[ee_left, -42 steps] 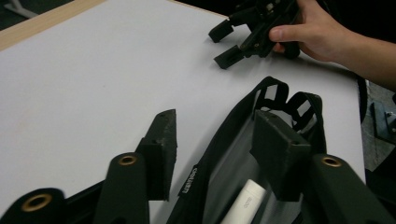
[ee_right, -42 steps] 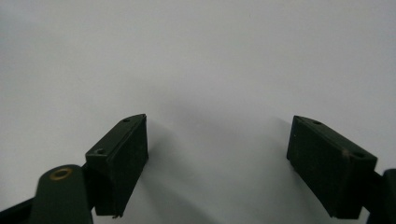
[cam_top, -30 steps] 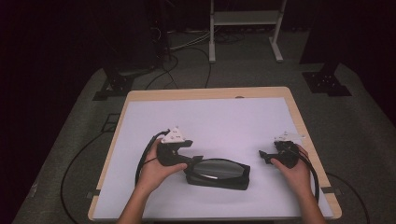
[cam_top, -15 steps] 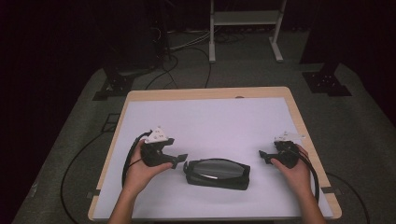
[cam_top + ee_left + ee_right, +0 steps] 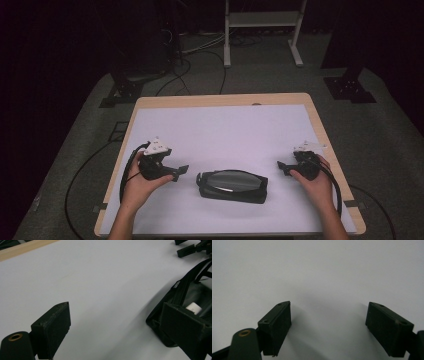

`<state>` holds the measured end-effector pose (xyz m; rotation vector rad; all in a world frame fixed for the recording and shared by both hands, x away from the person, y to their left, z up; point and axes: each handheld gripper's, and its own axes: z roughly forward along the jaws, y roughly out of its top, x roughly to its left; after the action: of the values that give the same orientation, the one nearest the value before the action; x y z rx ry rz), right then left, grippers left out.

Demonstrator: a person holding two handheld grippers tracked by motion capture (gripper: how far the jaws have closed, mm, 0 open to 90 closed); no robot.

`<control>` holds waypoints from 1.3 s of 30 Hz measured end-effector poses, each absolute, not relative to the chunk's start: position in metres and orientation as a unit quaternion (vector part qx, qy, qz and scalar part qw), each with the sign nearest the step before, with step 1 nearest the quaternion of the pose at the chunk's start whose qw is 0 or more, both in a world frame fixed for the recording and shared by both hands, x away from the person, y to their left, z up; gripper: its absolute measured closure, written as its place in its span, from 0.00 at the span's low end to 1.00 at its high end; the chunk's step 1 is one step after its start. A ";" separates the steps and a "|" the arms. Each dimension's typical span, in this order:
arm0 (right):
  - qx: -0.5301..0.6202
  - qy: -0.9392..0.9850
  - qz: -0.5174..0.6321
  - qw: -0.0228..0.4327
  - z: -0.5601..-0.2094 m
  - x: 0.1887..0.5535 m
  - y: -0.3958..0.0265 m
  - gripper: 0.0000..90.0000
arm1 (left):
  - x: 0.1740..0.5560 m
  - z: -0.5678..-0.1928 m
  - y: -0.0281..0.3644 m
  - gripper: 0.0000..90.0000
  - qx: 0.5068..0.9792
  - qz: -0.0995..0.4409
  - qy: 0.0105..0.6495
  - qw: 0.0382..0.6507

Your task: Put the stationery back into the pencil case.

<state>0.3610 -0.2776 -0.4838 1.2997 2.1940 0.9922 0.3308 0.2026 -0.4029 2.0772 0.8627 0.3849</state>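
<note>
A black zip pouch [image 5: 232, 186] lies flat on the white table top [image 5: 225, 135], near the front edge. In the left gripper view the pouch [image 5: 186, 293] is at the right, with a small white item [image 5: 194, 308] showing through its clear panel. My left gripper [image 5: 179, 172] sits just left of the pouch and apart from it. Its jaws have just been opening and nothing is between them [image 5: 120, 327]. My right gripper [image 5: 283, 168] rests at the right of the pouch, a short gap away, open over bare table [image 5: 328, 325].
The table has a wooden rim [image 5: 220, 99]. Cables trail from both grippers over the table's sides. Behind the table are a dark carpet, floor cables and a white stand [image 5: 262, 20]. The right gripper's jaws [image 5: 191, 247] appear far off in the left gripper view.
My left gripper has drawn back to the left, off the pouch's end, and its jaws have widened. The pouch and the right gripper stay where they were.
</note>
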 end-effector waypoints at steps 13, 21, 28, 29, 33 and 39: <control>0.465 0.786 0.355 0.202 -0.484 0.361 -0.278 0.21 | 0.321 -0.413 0.225 0.10 0.822 0.160 0.366 0.405; 0.464 0.786 0.355 0.202 -0.484 0.361 -0.278 0.21 | 0.316 -0.421 0.235 0.10 0.821 0.159 0.377 0.398; 0.464 0.786 0.355 0.202 -0.484 0.361 -0.278 0.21 | 0.312 -0.426 0.242 0.10 0.821 0.160 0.384 0.391; 0.464 0.786 0.355 0.202 -0.484 0.361 -0.278 0.21 | 0.312 -0.427 0.243 0.10 0.820 0.160 0.385 0.393; 0.464 0.786 0.355 0.202 -0.484 0.361 -0.278 0.21 | 0.311 -0.432 0.248 0.10 0.822 0.161 0.390 0.382; 0.464 0.786 0.355 0.202 -0.484 0.361 -0.278 0.21 | 0.314 -0.440 0.252 0.10 0.824 0.167 0.398 0.366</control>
<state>0.3611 -0.2777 -0.4838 1.2964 2.1937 0.9918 0.3137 0.2520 -0.4403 2.1192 1.0240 0.4291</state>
